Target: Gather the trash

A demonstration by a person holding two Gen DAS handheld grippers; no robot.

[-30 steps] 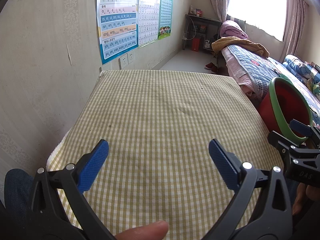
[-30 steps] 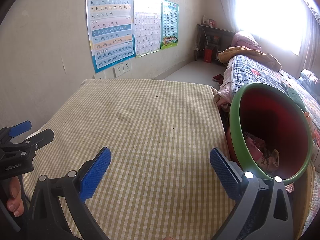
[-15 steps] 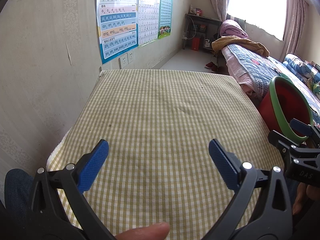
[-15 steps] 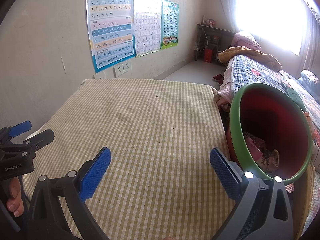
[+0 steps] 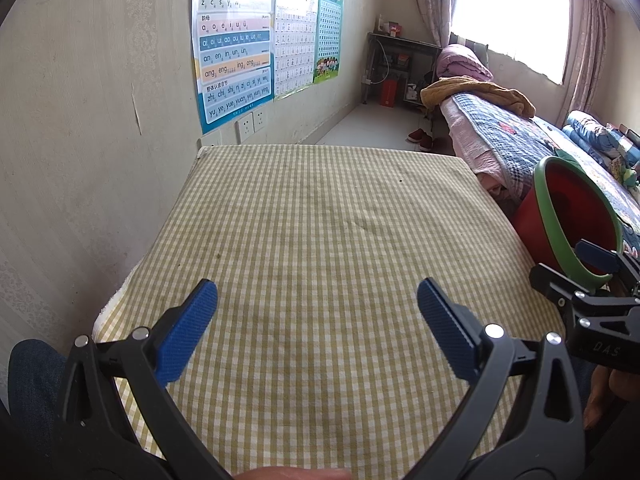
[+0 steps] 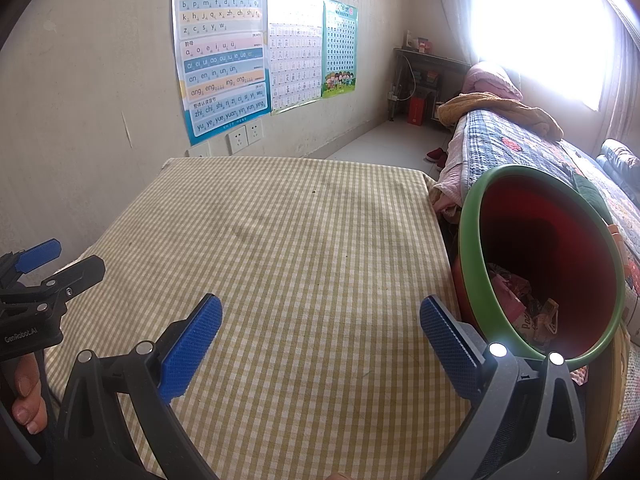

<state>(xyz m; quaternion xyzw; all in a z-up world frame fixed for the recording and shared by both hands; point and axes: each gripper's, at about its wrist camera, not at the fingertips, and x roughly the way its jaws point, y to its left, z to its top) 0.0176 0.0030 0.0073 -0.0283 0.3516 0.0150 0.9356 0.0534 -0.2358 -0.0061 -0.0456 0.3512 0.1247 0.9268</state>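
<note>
Both my claws, left claw [image 5: 316, 320] and right claw [image 6: 320, 336], hang spread wide over the checked desk [image 6: 300, 240]; red bin [image 6: 540, 264] tilts, mouth toward me, wrappers [image 6: 520, 304] inside.

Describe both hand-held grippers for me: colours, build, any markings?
Left hand-held gripper and right hand-held gripper match: black Y-shaped frames with silver rivets and blue textured pads. Side-on, the left body reads "GenRobot.AI"; the right shows "DAS".

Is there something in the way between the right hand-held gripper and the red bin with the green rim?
Nothing visible. The right hand-held gripper is open and empty over the checked tablecloth; the bin stands just beside the table edge, with trash inside.
</note>
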